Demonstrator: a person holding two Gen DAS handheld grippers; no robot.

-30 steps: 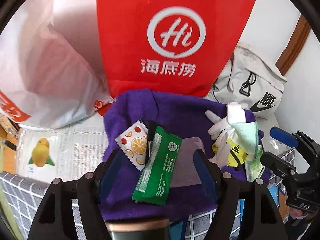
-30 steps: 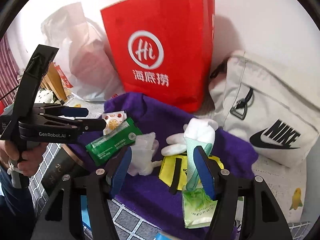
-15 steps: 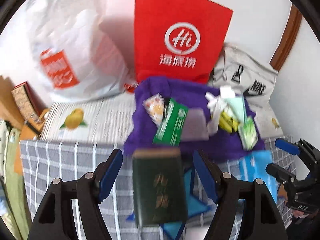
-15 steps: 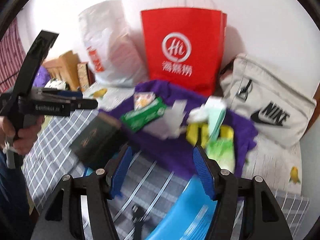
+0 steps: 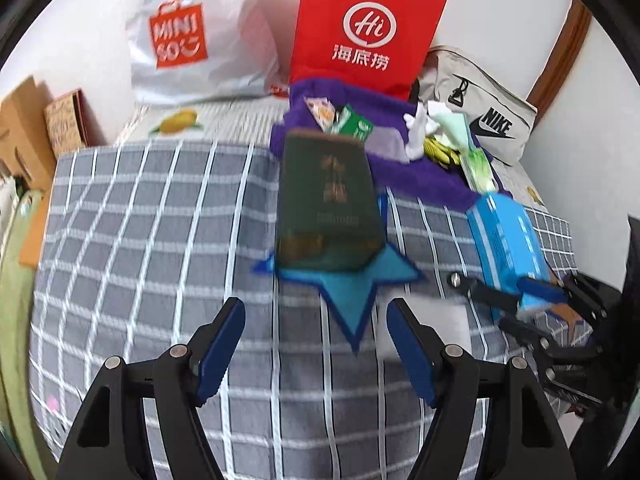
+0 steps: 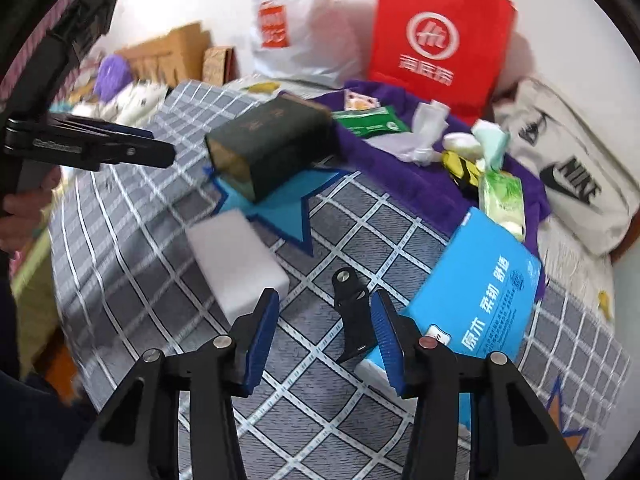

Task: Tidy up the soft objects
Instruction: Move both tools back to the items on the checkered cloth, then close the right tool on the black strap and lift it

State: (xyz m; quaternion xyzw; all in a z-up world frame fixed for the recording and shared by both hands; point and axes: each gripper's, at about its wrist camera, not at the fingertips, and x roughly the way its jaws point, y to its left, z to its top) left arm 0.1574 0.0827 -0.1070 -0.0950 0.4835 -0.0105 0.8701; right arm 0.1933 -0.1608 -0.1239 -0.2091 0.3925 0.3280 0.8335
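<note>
The left gripper (image 5: 312,346) hangs over a grey checked cloth (image 5: 160,240) with its blue pads apart and nothing between them. Ahead of it a dark green box (image 5: 326,204) stands on a blue star-shaped mat (image 5: 352,284).

The right gripper (image 6: 322,338) has just been closing its jaws, yet they remain apart and empty, with only the checked cloth and a small black bracket (image 6: 352,312) lying on it visible through the gap. A white sponge block (image 6: 236,256) lies just beside the right gripper's left pad, near a point of the star mat. A blue tissue pack (image 6: 476,292) with white lettering lies just beside the right pad, resting on the cloth.

The soft objects are gathered further back on a purple towel (image 6: 420,160) spread behind the green box. On it lie a green sachet (image 6: 372,120), a small packet printed with fruit (image 6: 362,100), a crumpled clear bag (image 6: 416,140), a white glove (image 6: 460,142), a pale green cloth (image 6: 494,144), a yellow and black item (image 6: 464,168) and a green tissue packet (image 6: 502,196) at the towel's near edge.

Behind the towel a red paper bag (image 5: 368,28) stands upright, with a white plastic bag (image 5: 192,40) to its left and a beige pouch (image 5: 480,120) with a black logo to its right. A person's hand (image 6: 24,204) holds the left gripper at the left edge of the right wrist view.
</note>
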